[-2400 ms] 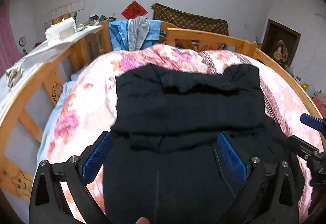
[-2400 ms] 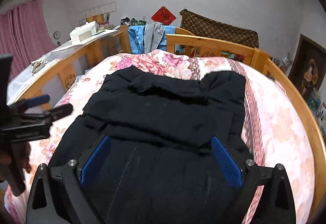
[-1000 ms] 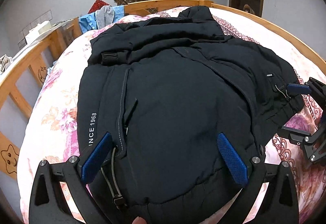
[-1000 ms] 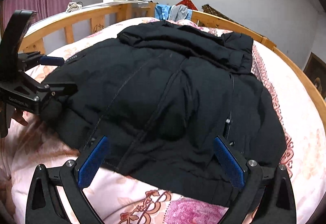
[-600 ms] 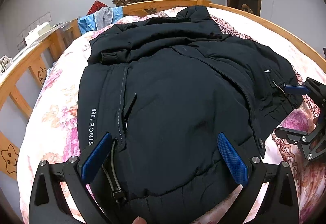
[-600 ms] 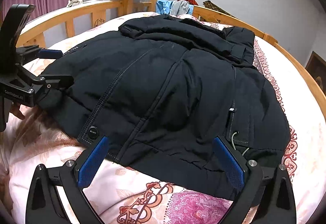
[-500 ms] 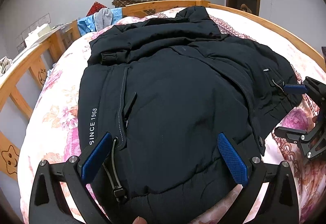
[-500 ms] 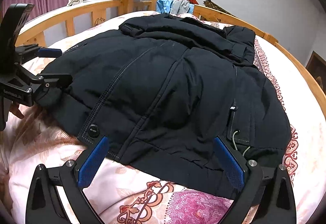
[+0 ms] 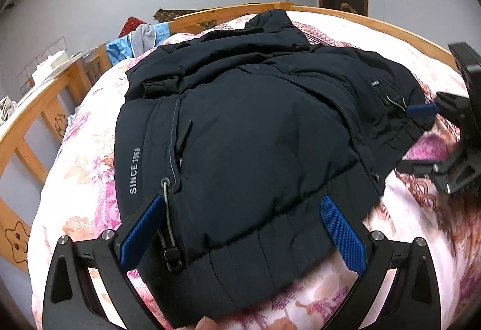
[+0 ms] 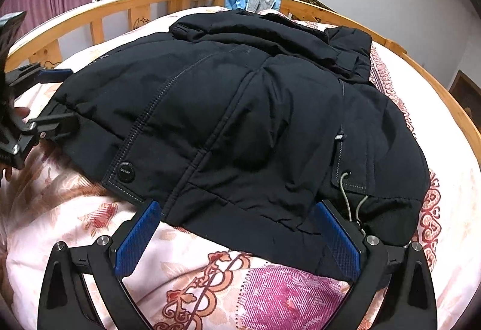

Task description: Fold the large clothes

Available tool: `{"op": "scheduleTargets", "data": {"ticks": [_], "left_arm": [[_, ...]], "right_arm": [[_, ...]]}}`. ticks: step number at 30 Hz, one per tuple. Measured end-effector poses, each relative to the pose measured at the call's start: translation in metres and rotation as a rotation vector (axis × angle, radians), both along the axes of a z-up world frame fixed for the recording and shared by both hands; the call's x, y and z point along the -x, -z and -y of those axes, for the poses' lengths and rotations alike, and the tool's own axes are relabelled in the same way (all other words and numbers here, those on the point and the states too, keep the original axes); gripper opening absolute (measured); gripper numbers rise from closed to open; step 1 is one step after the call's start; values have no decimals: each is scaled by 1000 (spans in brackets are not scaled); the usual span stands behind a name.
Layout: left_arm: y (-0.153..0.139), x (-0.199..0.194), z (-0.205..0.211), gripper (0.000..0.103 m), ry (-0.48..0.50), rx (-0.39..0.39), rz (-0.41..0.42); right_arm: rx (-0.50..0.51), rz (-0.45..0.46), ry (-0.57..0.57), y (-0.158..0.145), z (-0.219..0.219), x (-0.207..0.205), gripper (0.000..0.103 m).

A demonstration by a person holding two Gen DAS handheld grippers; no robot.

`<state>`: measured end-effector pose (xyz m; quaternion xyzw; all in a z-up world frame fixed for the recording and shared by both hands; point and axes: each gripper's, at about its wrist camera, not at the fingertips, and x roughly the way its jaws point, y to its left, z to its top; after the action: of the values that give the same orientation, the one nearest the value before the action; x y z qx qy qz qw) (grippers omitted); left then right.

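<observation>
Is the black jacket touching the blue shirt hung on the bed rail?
Apart. The left wrist view shows a strip of floral quilt between the black jacket and the blue shirt.

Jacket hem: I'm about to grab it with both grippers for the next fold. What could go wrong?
The drawcord hangs beside the left gripper; the fingers could snag it rather than fabric. A second cord loops by the right gripper. The puffy jacket may slip from a shallow pinch, and the soft quilt could get caught too.
</observation>
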<state>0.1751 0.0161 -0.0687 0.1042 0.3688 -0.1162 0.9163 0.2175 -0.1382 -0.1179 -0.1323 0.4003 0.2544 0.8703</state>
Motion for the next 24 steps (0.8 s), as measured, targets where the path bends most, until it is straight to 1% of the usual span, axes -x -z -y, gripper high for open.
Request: {"op": "scheduleTargets", "data": {"ticks": [7,9,12,14,17,19,23,24], "left_arm": [[7,22,1,101,107,13,-2],[12,28,2,101,148,-4,-22],[24,34,2,101,188,-64,-47],[30,37,2,101,202,-103,-40],[39,34,6,101,187,-161,-31],[47,32,16,101,191,-252,-15],[59,29,31,102,205,-388,65],[60,28,33,102,201,-410,85]], "right_arm": [[4,-11,-10,1,2,1,103],[27,-2,-31,2,1,2,103],[57,-1,-69,5,0,5,103],[68,-9,-76,8,1,5,103],[78,-27,-68,13,3,4,103],[72,-36,-54,14,7,1,103],[44,-48,-15,11,16,-6,103],[40,-48,-6,10,18,-7,103]]}}
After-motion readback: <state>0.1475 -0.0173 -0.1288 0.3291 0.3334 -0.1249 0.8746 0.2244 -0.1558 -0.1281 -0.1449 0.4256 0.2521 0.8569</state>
